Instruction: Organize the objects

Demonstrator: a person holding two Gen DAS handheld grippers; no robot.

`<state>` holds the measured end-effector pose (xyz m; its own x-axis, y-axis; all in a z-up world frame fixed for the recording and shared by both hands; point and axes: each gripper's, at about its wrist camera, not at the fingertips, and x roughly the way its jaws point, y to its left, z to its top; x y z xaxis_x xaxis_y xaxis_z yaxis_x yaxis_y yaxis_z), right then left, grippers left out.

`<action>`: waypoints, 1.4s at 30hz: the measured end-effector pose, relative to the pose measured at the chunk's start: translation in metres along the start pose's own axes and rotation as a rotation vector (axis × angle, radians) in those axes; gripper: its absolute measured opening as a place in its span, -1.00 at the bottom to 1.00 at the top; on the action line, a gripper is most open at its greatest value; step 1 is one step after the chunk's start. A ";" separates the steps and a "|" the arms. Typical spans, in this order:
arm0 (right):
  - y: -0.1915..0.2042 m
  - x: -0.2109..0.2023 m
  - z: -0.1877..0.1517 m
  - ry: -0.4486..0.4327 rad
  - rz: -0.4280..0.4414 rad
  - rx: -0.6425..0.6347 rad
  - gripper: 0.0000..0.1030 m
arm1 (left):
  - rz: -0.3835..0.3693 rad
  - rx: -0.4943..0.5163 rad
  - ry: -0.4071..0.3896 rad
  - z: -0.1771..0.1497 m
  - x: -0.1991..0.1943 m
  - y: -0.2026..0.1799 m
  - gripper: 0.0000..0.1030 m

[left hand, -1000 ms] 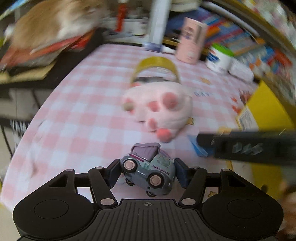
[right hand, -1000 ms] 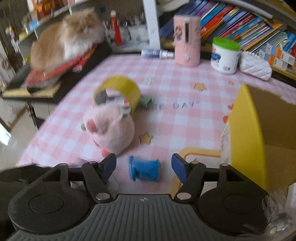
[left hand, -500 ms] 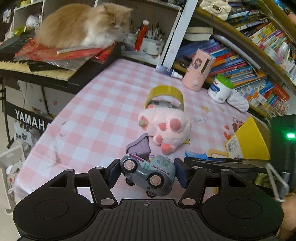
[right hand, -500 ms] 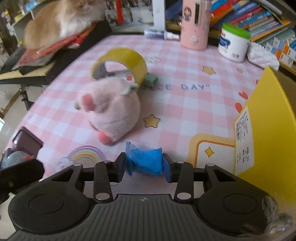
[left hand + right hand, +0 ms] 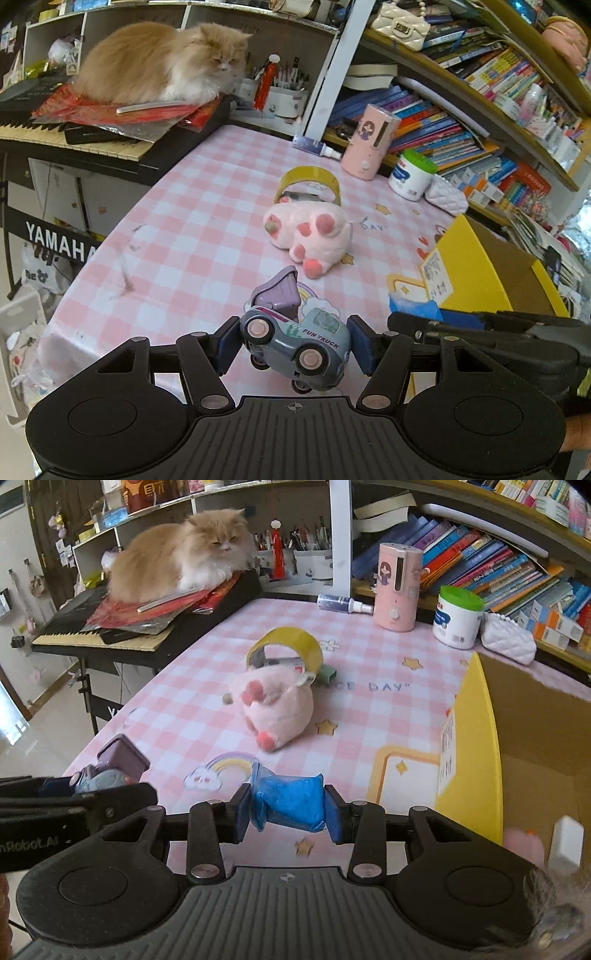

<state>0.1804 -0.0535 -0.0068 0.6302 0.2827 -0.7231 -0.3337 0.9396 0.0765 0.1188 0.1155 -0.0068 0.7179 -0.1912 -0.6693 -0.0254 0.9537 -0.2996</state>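
Note:
My left gripper (image 5: pixel 293 345) is shut on a grey-blue toy truck (image 5: pixel 299 341) with a raised purple bed, held above the table's near edge. My right gripper (image 5: pixel 286 812) is shut on a blue packet (image 5: pixel 288 805), held above the table beside the open yellow cardboard box (image 5: pixel 476 746). The truck also shows in the right wrist view (image 5: pixel 107 771), and the blue packet in the left wrist view (image 5: pixel 415 306). A pink plush toy (image 5: pixel 312 230) lies mid-table, with a yellow tape roll (image 5: pixel 308 182) just behind it.
A pink cylinder (image 5: pixel 399 587), a white jar with a green lid (image 5: pixel 458 616) and a white quilted pouch (image 5: pixel 508 642) stand at the back by the bookshelves. A cat (image 5: pixel 181 561) lies on a keyboard at the left. The box (image 5: pixel 480 269) holds small items.
My right gripper closed on the blue packet and lifted it off the table. My left gripper rose and drew back with the truck, and its purple bed tipped up.

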 end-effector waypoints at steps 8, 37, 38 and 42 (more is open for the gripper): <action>0.014 -0.033 -0.036 0.000 -0.034 0.026 -0.27 | -0.053 0.031 0.031 -0.026 -0.022 -0.001 0.18; 0.005 -0.147 -0.159 -0.026 -0.245 0.316 -0.27 | -0.283 0.301 0.138 -0.098 -0.067 -0.067 0.18; 0.003 -0.149 -0.162 -0.028 -0.254 0.326 -0.27 | -0.290 0.311 0.142 -0.099 -0.067 -0.071 0.18; -0.009 -0.160 -0.171 -0.030 -0.285 0.370 -0.27 | -0.316 0.349 0.158 -0.104 -0.065 -0.086 0.18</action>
<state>-0.0373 -0.1401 -0.0097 0.6826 0.0040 -0.7307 0.1242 0.9848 0.1215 0.0023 0.0214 -0.0081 0.5384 -0.4903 -0.6854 0.4301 0.8593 -0.2768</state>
